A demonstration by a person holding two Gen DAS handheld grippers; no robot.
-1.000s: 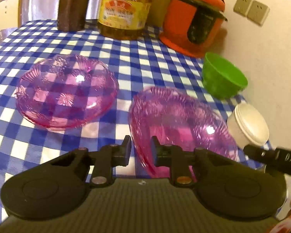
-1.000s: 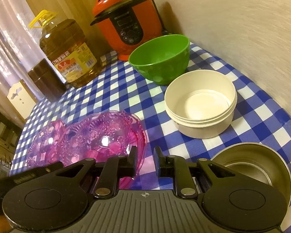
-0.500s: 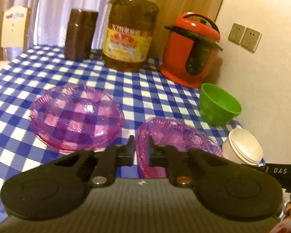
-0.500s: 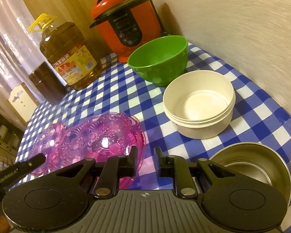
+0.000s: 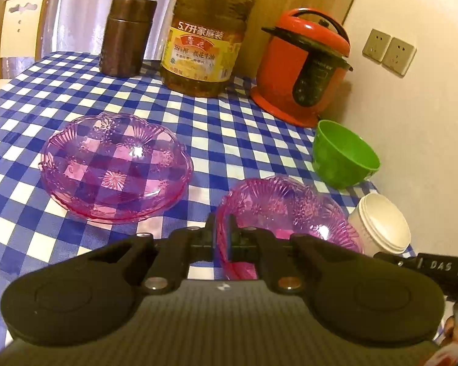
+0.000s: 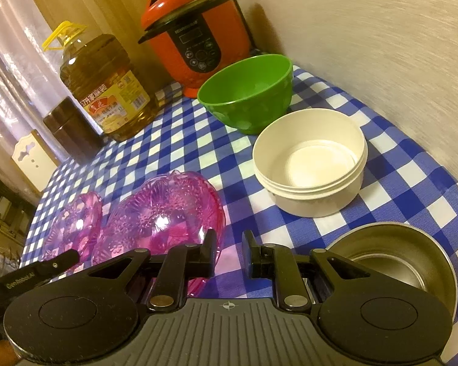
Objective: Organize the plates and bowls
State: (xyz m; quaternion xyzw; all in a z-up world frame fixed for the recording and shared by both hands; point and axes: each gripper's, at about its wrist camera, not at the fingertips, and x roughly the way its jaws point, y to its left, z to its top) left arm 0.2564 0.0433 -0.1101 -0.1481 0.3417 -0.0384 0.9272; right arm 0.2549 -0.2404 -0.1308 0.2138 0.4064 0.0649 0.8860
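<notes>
My left gripper (image 5: 221,228) is shut on the near rim of a pink glass plate (image 5: 290,210), which is tilted with its near edge raised; it also shows in the right wrist view (image 6: 165,216). A second pink glass plate (image 5: 116,167) lies flat on the checked tablecloth to its left. My right gripper (image 6: 229,250) is open and empty, hovering between the held plate and a steel bowl (image 6: 394,256). A white bowl (image 6: 311,164) and a green bowl (image 6: 247,91) stand beyond it.
A red rice cooker (image 5: 302,67), a big oil bottle (image 5: 204,39) and a brown canister (image 5: 126,36) stand along the back of the table. A wall runs along the right edge. A chair back (image 5: 21,27) stands at the far left.
My left gripper has closed on the nearer pink plate's rim and lifted that edge. The left camera view has risen and pulled back. The right gripper has barely moved.
</notes>
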